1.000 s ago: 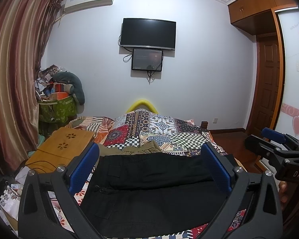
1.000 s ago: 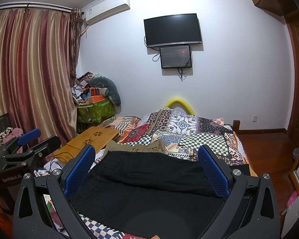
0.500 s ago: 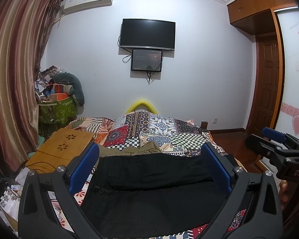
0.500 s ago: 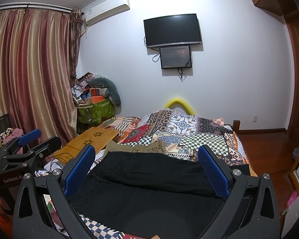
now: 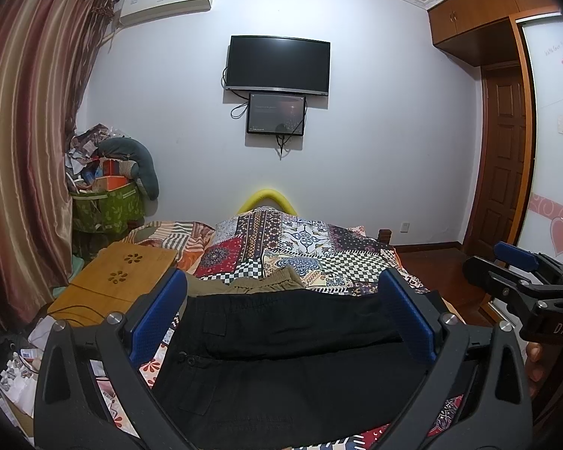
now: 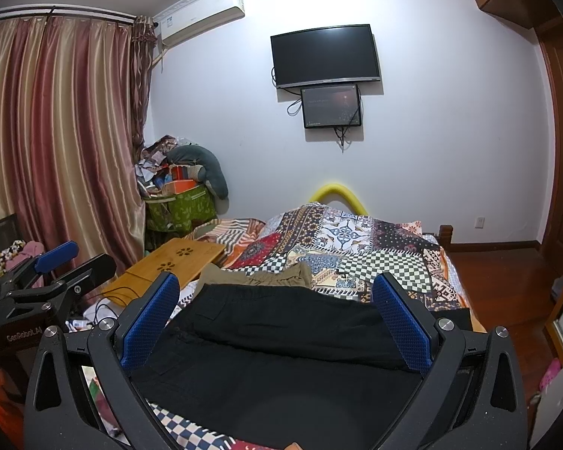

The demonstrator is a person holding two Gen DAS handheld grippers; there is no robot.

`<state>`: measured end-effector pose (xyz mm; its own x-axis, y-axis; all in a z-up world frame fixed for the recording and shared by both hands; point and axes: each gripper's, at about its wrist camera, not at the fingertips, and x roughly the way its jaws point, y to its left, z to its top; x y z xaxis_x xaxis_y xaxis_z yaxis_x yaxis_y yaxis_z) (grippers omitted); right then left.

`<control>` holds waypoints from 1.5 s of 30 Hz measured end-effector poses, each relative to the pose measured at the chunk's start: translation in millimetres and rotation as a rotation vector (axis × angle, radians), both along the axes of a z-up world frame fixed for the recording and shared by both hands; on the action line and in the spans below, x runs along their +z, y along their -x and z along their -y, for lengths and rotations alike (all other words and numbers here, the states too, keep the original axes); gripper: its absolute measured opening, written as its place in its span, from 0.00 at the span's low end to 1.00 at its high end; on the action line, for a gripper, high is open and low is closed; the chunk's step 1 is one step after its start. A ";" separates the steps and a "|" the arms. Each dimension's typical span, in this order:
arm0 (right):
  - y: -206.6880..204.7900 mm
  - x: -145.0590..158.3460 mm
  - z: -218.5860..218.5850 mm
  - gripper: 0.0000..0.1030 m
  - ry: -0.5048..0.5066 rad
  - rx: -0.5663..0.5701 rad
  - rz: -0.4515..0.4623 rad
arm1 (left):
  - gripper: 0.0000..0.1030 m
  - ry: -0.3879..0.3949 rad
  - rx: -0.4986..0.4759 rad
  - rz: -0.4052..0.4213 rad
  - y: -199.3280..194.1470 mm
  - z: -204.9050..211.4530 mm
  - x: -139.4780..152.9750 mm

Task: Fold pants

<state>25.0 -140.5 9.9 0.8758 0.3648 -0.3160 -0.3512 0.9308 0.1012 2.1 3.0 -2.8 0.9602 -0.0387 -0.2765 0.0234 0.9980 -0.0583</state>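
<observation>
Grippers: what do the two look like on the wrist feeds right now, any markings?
Both match: black angular frames with silver bolts and blue textured finger pads. Left gripper, right gripper. Seen from the side, the right one's body reads "DAS" and the left one's reads "GenRobot.AI". No cables or sleeves visible.

The left black plastic two-finger gripper (image 5: 281,307) has broad angular arms with triangular cut-outs, silver round screws at the joints, and blue dimple-textured pads (image 5: 155,318) lining the inner faces of its fingers. The right black plastic two-finger gripper (image 6: 276,307) is built the same, with matching blue pads (image 6: 399,324) and silver screws. Seen from the side, the right one bears white "DAS" lettering, and the left one white "GenRobot.AI" lettering on its body.
</observation>
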 end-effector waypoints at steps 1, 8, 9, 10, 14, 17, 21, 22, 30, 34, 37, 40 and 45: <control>0.4 -1.3 -0.8 1.00 0.000 0.000 -0.001 | 1.00 0.000 0.000 0.001 0.5 -0.4 0.5; 0.8 -1.9 -1.4 1.00 0.002 0.001 -0.002 | 1.00 -0.002 -0.002 0.002 -0.7 -1.6 -0.2; 1.0 -1.9 -1.4 1.00 0.001 0.001 -0.002 | 1.00 -0.002 -0.001 0.003 0.4 -2.1 -0.6; 0.9 -1.9 -1.6 1.00 0.001 0.000 -0.002 | 1.00 -0.002 -0.002 0.003 0.3 -2.2 -0.7; 0.7 -2.7 -2.5 1.00 0.002 0.001 -0.007 | 1.00 -0.003 -0.005 0.004 0.7 -2.9 -0.6; -0.1 -4.8 -4.5 1.00 0.002 -0.002 -0.007 | 1.00 -0.004 -0.006 0.004 0.5 -3.0 -0.5; -1.8 -6.8 -4.2 1.00 0.002 -0.007 -0.016 | 1.00 -0.003 -0.009 -0.001 -0.7 -2.1 -1.4; -2.2 -7.5 -3.9 1.00 0.005 -0.008 -0.016 | 1.00 -0.004 -0.009 -0.005 -2.0 -2.3 -2.4; -18.7 -16.5 5.1 1.00 0.021 -0.051 -0.047 | 1.00 -0.004 -0.015 -0.043 -26.2 -10.1 -13.4; -39.3 -33.3 18.3 0.99 0.030 -0.084 -0.106 | 1.00 0.007 -0.010 -0.111 -54.1 -21.0 -26.8; -57.4 -48.3 32.1 0.99 0.042 -0.118 -0.148 | 1.00 0.012 -0.004 -0.163 -75.9 -30.8 -35.6; -73.6 -57.9 45.5 0.99 0.043 -0.137 -0.180 | 1.00 0.008 0.008 -0.225 -101.7 -41.5 -47.1; -96.2 -71.0 70.7 0.99 0.057 -0.196 -0.221 | 1.00 0.038 0.000 -0.301 -140.9 -61.3 -67.3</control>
<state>121.2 -211.2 -61.2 0.8353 0.1723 -0.5220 -0.1397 0.9850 0.1014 143.0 64.3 -70.0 0.8354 -0.0545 -0.5469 -0.0004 0.9950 -0.0998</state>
